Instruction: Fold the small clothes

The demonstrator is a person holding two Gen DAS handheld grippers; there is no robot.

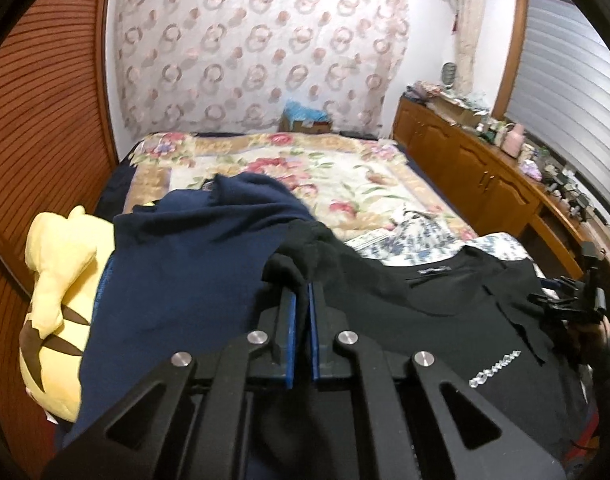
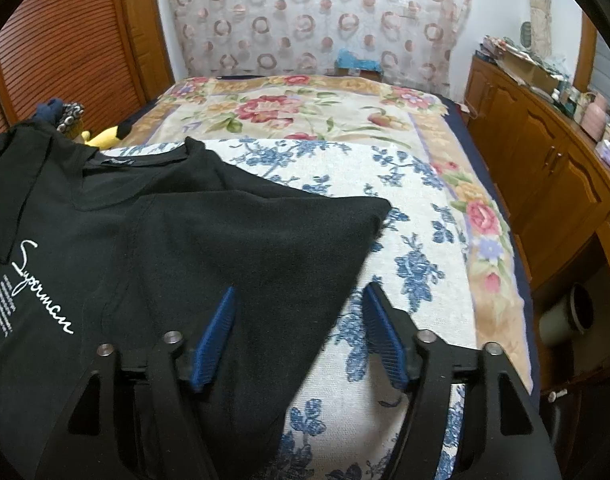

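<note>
A black T-shirt (image 2: 177,240) with white "Superman" script lies on the blue-flowered cloth (image 2: 405,208) on the bed. Its right sleeve is folded in over the body. My left gripper (image 1: 302,292) is shut on a bunched fold of the black T-shirt (image 1: 445,320) at its left side and lifts it a little. My right gripper (image 2: 299,300) is open over the shirt's right edge, with the left pad (image 2: 213,336) above the black fabric and the right pad (image 2: 385,340) above the cloth. The right gripper also shows in the left wrist view (image 1: 573,300).
A navy garment (image 1: 193,264) is heaped left of the shirt, beside a yellow plush toy (image 1: 57,292). A floral blanket (image 2: 305,112) covers the far bed. A wooden cabinet (image 2: 545,152) with clutter runs along the right, with a grey bin (image 2: 569,312) on the floor. A wooden louvred door (image 1: 45,120) stands on the left.
</note>
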